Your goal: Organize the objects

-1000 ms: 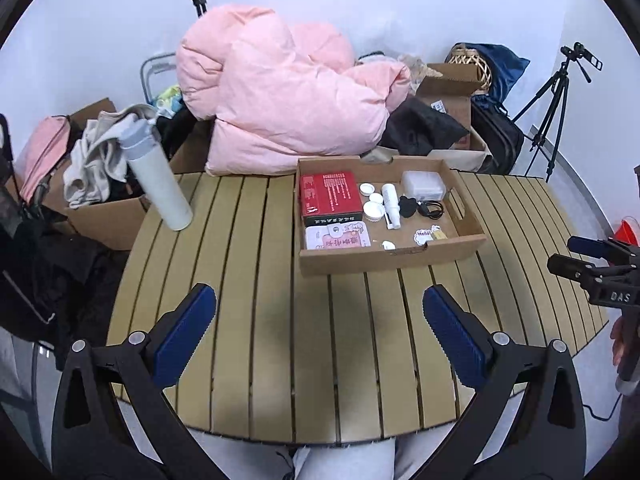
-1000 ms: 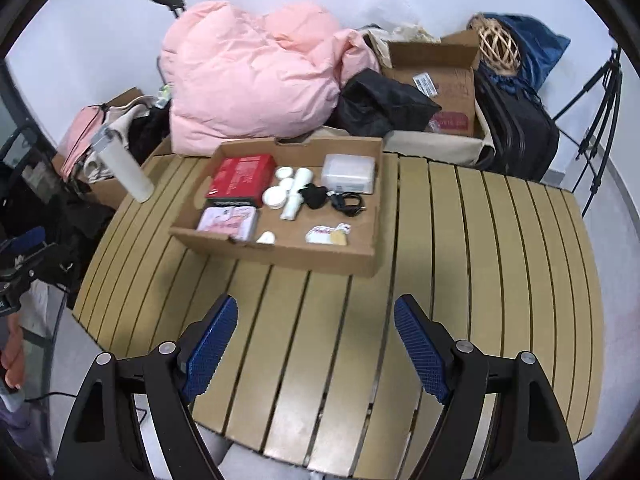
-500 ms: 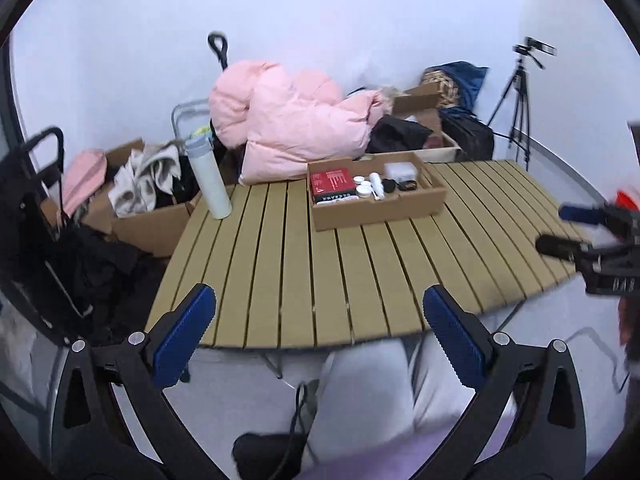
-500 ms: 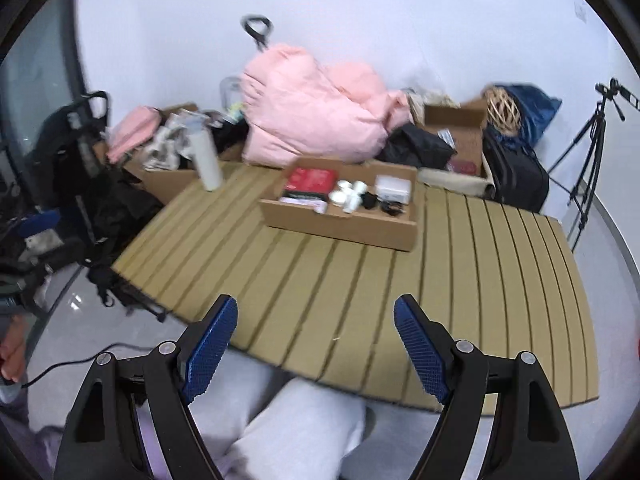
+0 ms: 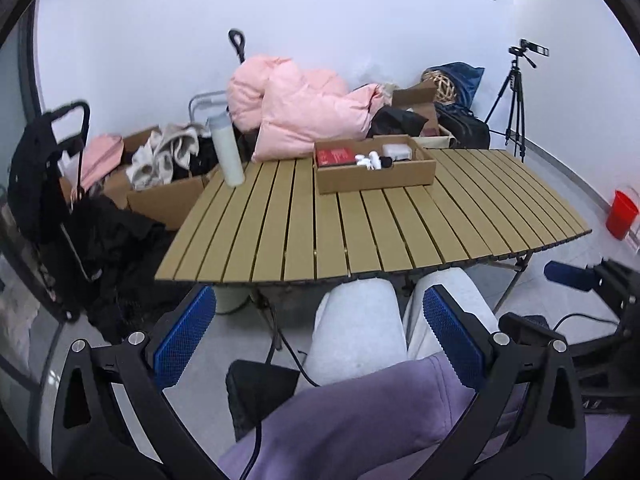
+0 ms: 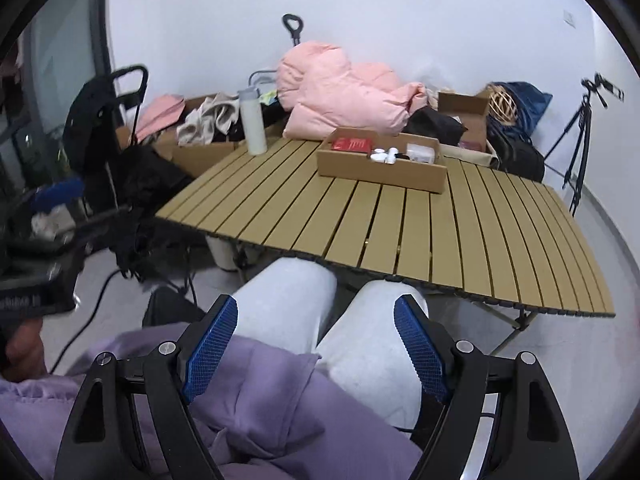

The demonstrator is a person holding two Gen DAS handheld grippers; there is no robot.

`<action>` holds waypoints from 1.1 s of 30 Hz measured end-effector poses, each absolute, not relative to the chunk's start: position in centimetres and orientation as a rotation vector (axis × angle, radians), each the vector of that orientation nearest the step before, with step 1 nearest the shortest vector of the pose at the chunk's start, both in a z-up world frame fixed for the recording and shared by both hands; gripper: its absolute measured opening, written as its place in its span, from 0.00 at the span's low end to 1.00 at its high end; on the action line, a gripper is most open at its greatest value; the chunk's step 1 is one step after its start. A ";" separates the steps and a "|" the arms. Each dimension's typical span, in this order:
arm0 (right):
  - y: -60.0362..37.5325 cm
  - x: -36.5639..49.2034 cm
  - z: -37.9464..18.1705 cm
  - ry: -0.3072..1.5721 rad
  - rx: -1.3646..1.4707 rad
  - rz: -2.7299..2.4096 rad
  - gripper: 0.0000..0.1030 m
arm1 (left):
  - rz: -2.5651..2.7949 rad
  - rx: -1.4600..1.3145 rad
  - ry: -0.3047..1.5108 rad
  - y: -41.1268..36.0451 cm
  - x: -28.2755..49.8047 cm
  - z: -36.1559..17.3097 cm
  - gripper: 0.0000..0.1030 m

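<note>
A shallow cardboard box (image 5: 374, 176) sits at the far side of the slatted wooden table (image 5: 360, 232). It holds a red box (image 5: 335, 156), small white containers (image 5: 367, 159), a black item and a clear case (image 5: 397, 151). It also shows in the right wrist view (image 6: 380, 170). A white bottle (image 5: 227, 152) stands at the table's far left (image 6: 252, 128). My left gripper (image 5: 320, 328) and my right gripper (image 6: 316, 340) are both open and empty, held low over the person's lap, well back from the table.
A pink duvet (image 5: 300, 112), cardboard boxes of clothes (image 5: 160, 184), a black trolley (image 5: 48, 184), bags and a tripod (image 5: 516, 96) ring the table. A red cup (image 5: 621, 214) stands on the floor at right. The person's knees (image 6: 320, 300) are at the table's near edge.
Both grippers have pulled back and down from above the table to the lap. The table and box now look far away. Both stayed open and empty.
</note>
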State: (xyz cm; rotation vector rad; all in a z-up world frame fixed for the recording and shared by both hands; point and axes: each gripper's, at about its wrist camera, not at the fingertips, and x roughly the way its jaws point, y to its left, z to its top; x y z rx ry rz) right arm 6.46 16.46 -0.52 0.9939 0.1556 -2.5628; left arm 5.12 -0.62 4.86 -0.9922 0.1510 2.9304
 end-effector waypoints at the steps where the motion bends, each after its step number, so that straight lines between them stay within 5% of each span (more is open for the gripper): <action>1: 16.4 6.4 -0.6 0.149 0.997 -2.563 0.82 | 2.931 -1.003 0.140 -0.7 5.0 4.8 1.00; 33: 19.5 5.4 -1.0 0.060 1.043 -2.655 0.82 | 2.919 -1.061 0.145 -0.5 5.0 3.8 1.00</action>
